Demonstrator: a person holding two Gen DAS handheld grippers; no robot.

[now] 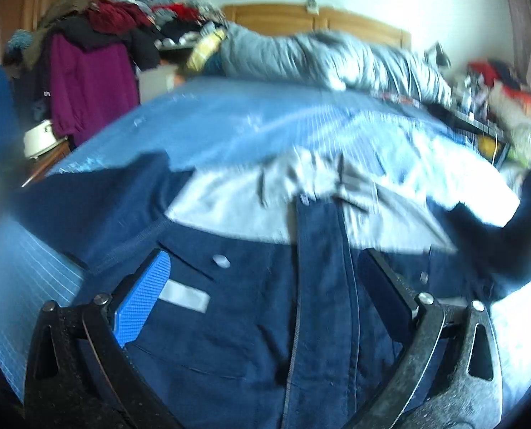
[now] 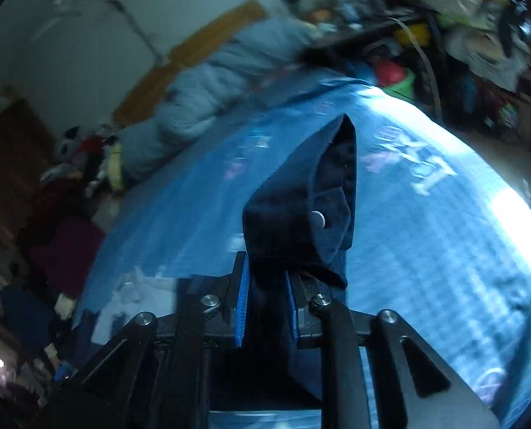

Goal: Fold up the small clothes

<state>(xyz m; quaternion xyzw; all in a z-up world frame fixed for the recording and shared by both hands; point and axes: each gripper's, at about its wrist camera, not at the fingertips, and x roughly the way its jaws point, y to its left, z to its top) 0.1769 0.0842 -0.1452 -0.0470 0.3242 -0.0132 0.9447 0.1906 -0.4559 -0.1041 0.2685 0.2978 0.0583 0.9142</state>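
Observation:
A small navy jacket (image 1: 236, 321) with grey lining at the collar and silver snap buttons lies spread on the blue bed sheet (image 1: 229, 121) in the left wrist view. My left gripper (image 1: 265, 279) is open just above the jacket's front, its blue-padded fingers (image 1: 140, 304) either side of the placket. In the right wrist view my right gripper (image 2: 267, 307) is shut on a navy sleeve cuff (image 2: 301, 207) with a snap button, held lifted above the sheet (image 2: 426, 250). That raised sleeve also shows at the right edge of the left wrist view (image 1: 526, 221).
A rolled grey duvet (image 1: 337, 60) lies along the wooden headboard (image 1: 301, 18). Piles of clothes (image 1: 97, 35) stand at the back left, with a purple garment hanging. Cluttered shelves and bags (image 2: 462, 35) line the bed's right side.

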